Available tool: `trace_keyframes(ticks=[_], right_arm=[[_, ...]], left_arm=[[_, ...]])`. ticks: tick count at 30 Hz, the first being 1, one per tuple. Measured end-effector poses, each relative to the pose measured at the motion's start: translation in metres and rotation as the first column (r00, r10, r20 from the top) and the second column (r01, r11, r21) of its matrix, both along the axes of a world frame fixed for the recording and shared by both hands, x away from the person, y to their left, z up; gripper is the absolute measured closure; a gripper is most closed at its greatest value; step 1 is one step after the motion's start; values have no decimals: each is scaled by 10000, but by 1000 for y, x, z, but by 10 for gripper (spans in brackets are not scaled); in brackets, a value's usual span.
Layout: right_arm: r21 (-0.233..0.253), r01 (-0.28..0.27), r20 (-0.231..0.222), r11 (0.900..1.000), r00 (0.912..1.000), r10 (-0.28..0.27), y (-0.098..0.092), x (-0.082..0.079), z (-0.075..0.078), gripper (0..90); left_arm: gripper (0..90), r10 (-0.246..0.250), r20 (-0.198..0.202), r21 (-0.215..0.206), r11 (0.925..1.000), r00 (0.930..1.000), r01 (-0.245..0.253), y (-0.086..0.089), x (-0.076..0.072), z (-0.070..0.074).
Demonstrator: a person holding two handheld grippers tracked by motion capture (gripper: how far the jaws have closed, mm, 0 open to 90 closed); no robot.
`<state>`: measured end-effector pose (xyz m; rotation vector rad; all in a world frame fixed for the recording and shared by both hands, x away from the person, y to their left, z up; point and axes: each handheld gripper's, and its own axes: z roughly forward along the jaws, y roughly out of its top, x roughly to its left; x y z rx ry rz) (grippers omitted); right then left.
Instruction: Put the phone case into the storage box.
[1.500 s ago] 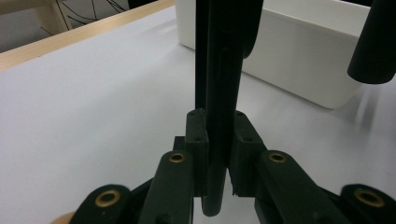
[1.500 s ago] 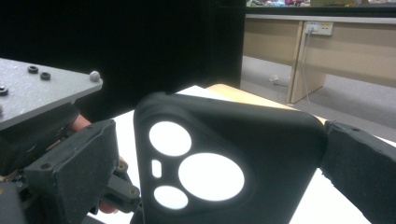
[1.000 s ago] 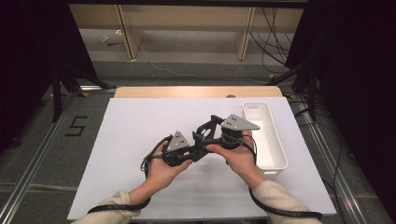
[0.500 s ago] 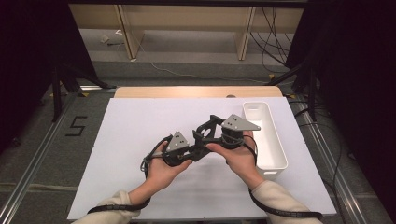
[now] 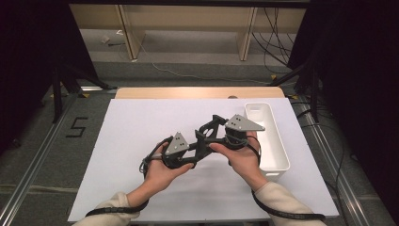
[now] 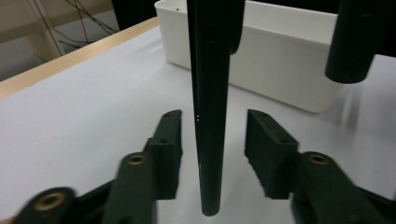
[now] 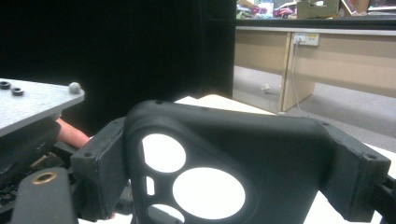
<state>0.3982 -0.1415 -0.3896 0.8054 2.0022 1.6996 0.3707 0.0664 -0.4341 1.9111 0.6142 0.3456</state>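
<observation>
Hands meet over the middle of the white table [image 5: 141, 127], each one holding a gripper, and the two tools are crossed into one another. The left hand [image 5: 162, 172] carries the left gripper [image 5: 197, 147], whose jaws point toward the person's right. In its own view the left gripper [image 6: 212, 135] stands with its jaws apart. A thin black bar [image 6: 210, 116] hangs down in the gap between the pads, touching neither.

The right hand [image 5: 244, 157] holds the right gripper [image 5: 212, 125] just beside and slightly beyond the left one. In the right gripper view, the right gripper [image 7: 224, 177] has its jaws closed in on a black plate [image 7: 261, 144] pierced with round holes. One pad presses against each end of the plate. Whether bar and plate are parts of the opposite tool cannot be told for sure.

A long white bin [image 5: 268, 141] lies along the table's right edge, close to the right hand. In the left gripper view the white bin [image 6: 280, 60] sits just behind the bar.
</observation>
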Motion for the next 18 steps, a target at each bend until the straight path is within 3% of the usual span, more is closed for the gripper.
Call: trace_keyframes(ticks=[5, 9, 18], right_arm=[[50, 18, 46, 10000, 10000, -18, -3, 0, 2, 156], [126, 33, 83, 9999, 10000, -34, -4, 1, 4, 156], [126, 25, 128, 9999, 9999, -26, -7, 1, 5, 156]], left_arm=[[183, -284, 90, 97, 9996, 9996, 284, 4, -5, 5], [0, -202, 239, 369, 9991, 9995, 193, 10, -9, 8], [0, -20, 427, 232, 9997, 9991, 10, 30, -15, 12]])
